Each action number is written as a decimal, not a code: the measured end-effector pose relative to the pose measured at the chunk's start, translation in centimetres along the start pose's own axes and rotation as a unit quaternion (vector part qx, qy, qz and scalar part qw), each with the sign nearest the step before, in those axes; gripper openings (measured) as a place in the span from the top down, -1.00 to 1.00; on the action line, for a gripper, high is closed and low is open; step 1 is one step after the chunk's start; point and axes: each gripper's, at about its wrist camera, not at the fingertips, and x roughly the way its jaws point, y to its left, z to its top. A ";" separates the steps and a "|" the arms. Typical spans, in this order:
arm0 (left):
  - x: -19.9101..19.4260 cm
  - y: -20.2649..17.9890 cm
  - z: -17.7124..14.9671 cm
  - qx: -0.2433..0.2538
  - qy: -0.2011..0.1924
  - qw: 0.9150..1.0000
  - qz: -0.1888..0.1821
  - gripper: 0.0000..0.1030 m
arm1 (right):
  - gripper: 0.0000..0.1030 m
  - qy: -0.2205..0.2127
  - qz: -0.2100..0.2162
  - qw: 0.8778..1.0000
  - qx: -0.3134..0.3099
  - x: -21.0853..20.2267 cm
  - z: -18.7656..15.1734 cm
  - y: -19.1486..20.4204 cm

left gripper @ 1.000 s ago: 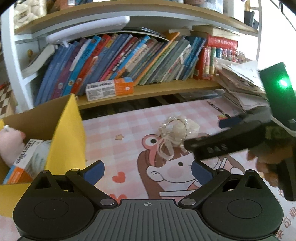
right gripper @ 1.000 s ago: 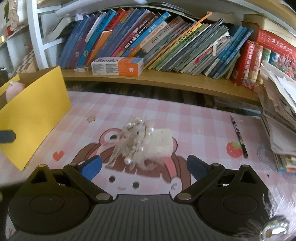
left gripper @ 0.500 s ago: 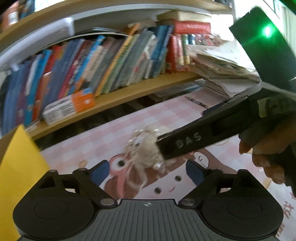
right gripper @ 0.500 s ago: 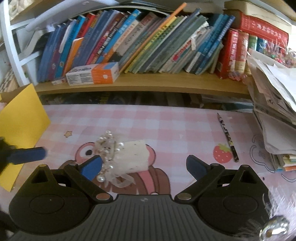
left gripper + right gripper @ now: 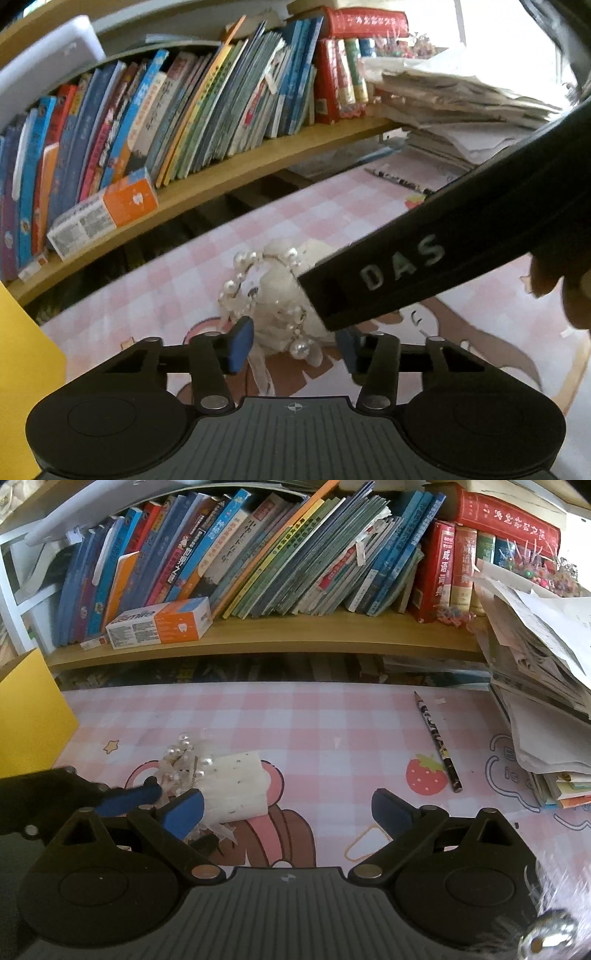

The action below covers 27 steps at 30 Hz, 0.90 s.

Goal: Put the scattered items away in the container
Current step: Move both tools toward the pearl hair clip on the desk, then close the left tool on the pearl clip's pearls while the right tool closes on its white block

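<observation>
Bookshelf (image 5: 280, 642): wooden board running along the far edge of the surface, carrying a leaning row of books (image 5: 258, 554) and one orange-and-white toothpaste box (image 5: 159, 624) lying flat in front of them. Surface (image 5: 332, 716): covered by a pink checked cartoon mat, in front of the bookshelf. Paper stack (image 5: 539, 686): loose sheets and booklets piled at the right end of the bookshelf. Yellow container (image 5: 29, 716): only a cardboard flap shows, at the left end of the bookshelf. Left tool (image 5: 291, 345): fingers drawn in to a narrow gap around the frilly base of the pearl hair accessory (image 5: 273, 295); whether the pads actually press on it cannot be told. Right tool (image 5: 288, 808): fingers spread wide, nothing between them, its left finger just beside the accessory's white block; its black arm, lettered DAS, crosses above the accessory in the left wrist view. Pearl hair accessory: white block with gauze and pearl loops, resting on the mat well in front of the bookshelf, right of the yellow container and outside it. Pencil (image 5: 437, 742): dark, patterned, lying on the mat between the accessory and the paper stack, beside a printed strawberry.
</observation>
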 end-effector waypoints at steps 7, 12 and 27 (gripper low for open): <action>-0.5 1.6 -0.9 -0.019 -0.003 1.000 0.008 0.62 | -0.91 0.006 0.008 1.000 -0.017 0.5 0.1 0.9; -1.7 3.1 -1.6 -0.043 -0.004 0.999 0.021 0.68 | -0.91 0.011 0.017 0.999 -0.038 1.3 0.1 2.1; -4.6 7.8 -3.4 -0.209 0.022 0.975 0.067 0.74 | -0.90 0.011 0.021 0.998 -0.065 2.6 0.1 3.5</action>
